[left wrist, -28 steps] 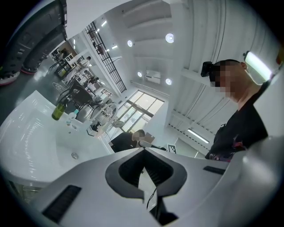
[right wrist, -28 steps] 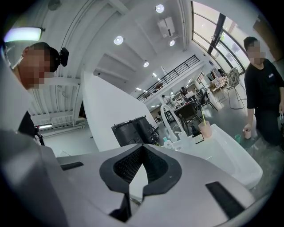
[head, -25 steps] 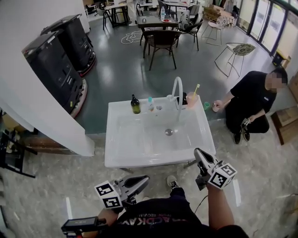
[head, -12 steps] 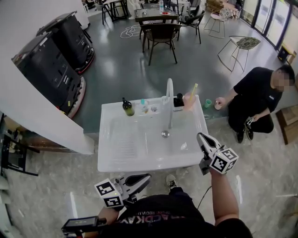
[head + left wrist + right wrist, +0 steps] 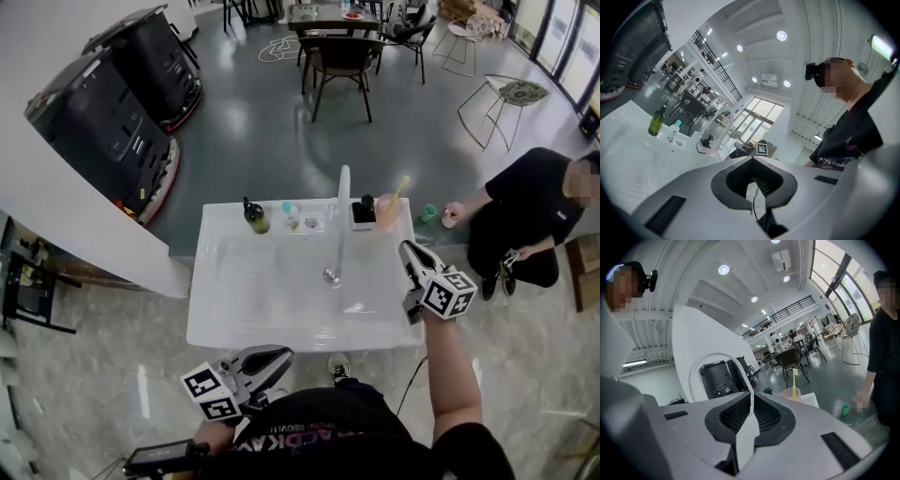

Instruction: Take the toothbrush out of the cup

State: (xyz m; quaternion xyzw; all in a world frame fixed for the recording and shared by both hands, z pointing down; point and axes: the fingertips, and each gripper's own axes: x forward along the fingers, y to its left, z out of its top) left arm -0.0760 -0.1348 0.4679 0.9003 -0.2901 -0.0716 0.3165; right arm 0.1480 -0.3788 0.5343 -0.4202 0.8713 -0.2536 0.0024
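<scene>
The right gripper (image 5: 407,249) has its fingers closed on nothing. Just ahead of them stands the pink cup (image 5: 388,213), the yellow toothbrush (image 5: 401,186) leaning inside it. The left gripper (image 5: 284,353) has its fingers closed and empty too, with the cup far ahead of them across the washbasin (image 5: 281,330).

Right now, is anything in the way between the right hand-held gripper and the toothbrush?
Nothing visible is. The right hand-held gripper sits just short of the pink cup, with the yellow toothbrush sticking up from it. The faucet stands off to the left of that path.
</scene>
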